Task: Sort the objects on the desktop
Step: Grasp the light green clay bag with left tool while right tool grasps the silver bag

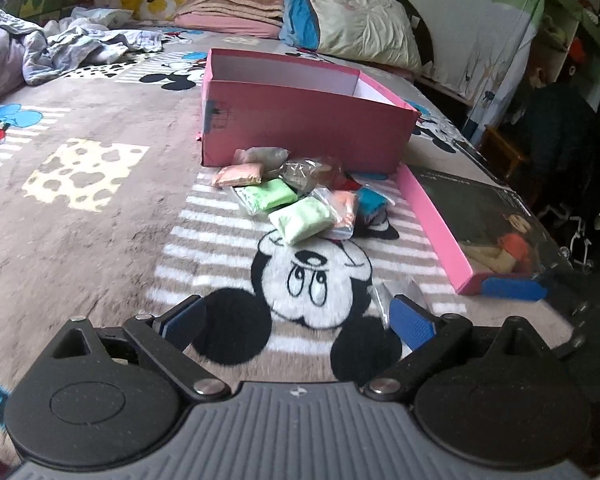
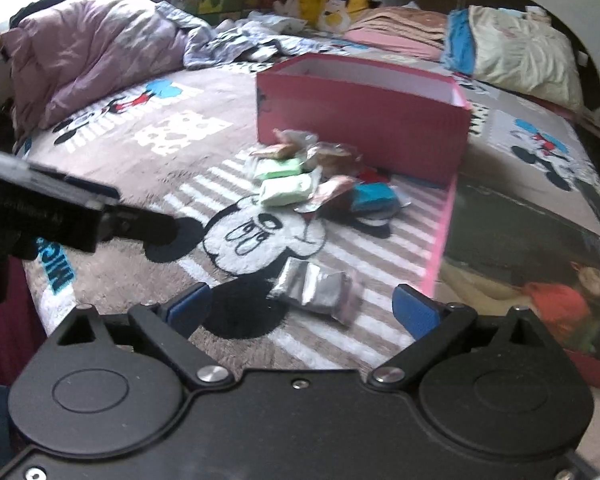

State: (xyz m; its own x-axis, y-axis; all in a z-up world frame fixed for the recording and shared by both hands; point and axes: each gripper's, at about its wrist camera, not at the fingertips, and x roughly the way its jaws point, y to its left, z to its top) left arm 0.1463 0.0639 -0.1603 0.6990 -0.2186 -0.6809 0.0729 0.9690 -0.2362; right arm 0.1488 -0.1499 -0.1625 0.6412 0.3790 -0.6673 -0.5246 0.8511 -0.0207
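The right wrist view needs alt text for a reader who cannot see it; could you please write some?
An open right hand-held gripper hovers over a cartoon-mouse blanket, aimed at a silvery packet. Beyond lie a pile of small coloured packets, an open pink box and its lid to the right. The left hand-held gripper enters from the left.

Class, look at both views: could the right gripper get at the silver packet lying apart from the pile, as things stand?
Probably yes. The right gripper is open, and the silver packet lies on the blanket just ahead between its fingers, with nothing on top or in between. The pink lid sits off to the side.
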